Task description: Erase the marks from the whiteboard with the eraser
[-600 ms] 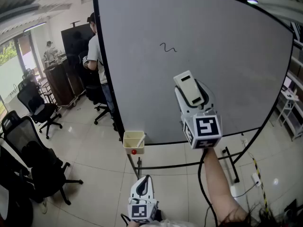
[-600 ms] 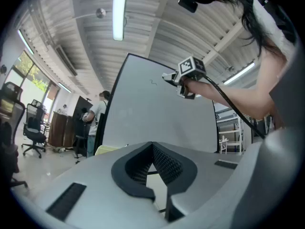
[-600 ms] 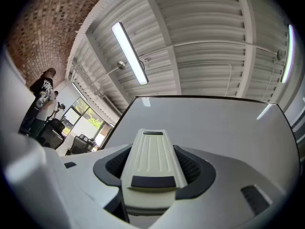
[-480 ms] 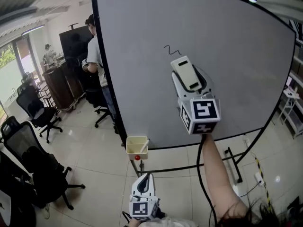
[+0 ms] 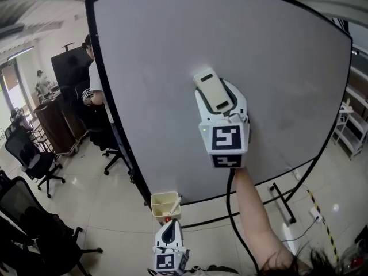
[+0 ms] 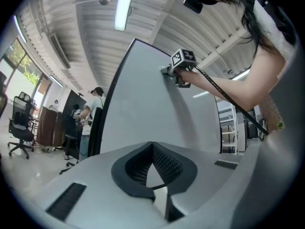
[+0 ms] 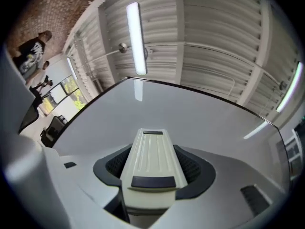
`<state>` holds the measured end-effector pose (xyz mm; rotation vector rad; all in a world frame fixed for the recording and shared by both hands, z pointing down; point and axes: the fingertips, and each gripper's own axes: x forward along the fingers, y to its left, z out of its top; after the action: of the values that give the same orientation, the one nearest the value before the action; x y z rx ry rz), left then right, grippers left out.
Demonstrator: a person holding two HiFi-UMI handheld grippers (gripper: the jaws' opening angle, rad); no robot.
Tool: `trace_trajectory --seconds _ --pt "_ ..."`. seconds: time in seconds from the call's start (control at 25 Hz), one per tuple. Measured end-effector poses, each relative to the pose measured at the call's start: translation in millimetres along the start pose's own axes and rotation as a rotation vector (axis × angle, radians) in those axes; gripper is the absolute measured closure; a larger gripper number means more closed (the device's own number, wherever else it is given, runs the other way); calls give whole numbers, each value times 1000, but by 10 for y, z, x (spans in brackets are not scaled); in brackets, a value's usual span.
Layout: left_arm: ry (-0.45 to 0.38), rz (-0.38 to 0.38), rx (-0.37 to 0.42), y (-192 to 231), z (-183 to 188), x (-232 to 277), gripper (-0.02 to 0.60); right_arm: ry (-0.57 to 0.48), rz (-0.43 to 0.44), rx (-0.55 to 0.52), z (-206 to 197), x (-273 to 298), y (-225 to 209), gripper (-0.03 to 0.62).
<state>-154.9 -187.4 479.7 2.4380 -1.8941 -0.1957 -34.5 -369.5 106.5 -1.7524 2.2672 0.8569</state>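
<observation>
Head view: the whiteboard [image 5: 287, 68], black-framed and on a metal stand, fills most of the field. A bystander [image 5: 92, 91] stands beyond its left edge, near several office chairs [image 5: 31, 154] on the tiled floor. The operator's bare forearm [image 5: 253, 211] reaches up to the right gripper [image 5: 215, 99], which is held at about the middle of the board. Its jaws are closed on the cream eraser [image 5: 213, 89] and grip it by its two long sides. In the right gripper view the eraser fills the gap between the dark pads. The eraser's working face lies against the board surface. The left gripper [image 5: 171, 230] is low at the bottom edge of the field, just below a small yellow tray [image 5: 164, 201] at the board's lower rim. In the left gripper view its jaws meet at the tips with nothing between them.
</observation>
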Motion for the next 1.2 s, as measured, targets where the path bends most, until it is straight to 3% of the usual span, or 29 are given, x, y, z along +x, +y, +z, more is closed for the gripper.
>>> trace_trajectory --seconds 0.08,0.16,0.28,0.36,0.52,0.56,0.68,0.72,0.76,0.88,0.92,0.96,1.08,1.12,1.2 --pt "-1 8 -3 42 10 39 578 20 -83 96 -97 -55 -299 315" --pt "0 18 -5 99 25 65 578 36 -92 141 -82 -65 -222 316" --pt "1 27 -10 142 12 117 578 66 -12 -65 6 -30 368 316" --pt "-8 21 7 111 -18 153 578 73 -10 -132 -28 -23 370 315" --pt "-16 38 -24 -2 30 165 578 108 -91 128 -155 -88 -263 315" --pt "-9 43 -29 8 13 165 578 117 -79 108 -149 -97 -175 316" --pt "0 39 -1 37 -72 195 578 132 23 -163 -175 -73 390 316" --pt "-9 40 -6 4 -33 202 578 133 21 -198 -203 -59 370 315" --pt "-21 44 -17 -36 25 195 578 139 -5 -155 -223 -59 194 315" --pt "-22 66 -13 -9 42 126 578 165 -112 131 -254 -136 -461 316" --pt "-11 77 -18 38 13 109 578 167 -111 140 -259 -153 -425 316" --pt "-1 86 -23 89 -27 99 578 172 -77 82 -264 -161 -230 316" --pt "-3 91 -25 134 -55 118 578 186 22 -171 -304 -152 263 316" --pt "-14 88 -26 92 -12 121 578 189 0 -150 -333 -152 121 315" --pt "-29 87 -32 8 71 98 578 198 -85 51 -408 -189 -422 315"
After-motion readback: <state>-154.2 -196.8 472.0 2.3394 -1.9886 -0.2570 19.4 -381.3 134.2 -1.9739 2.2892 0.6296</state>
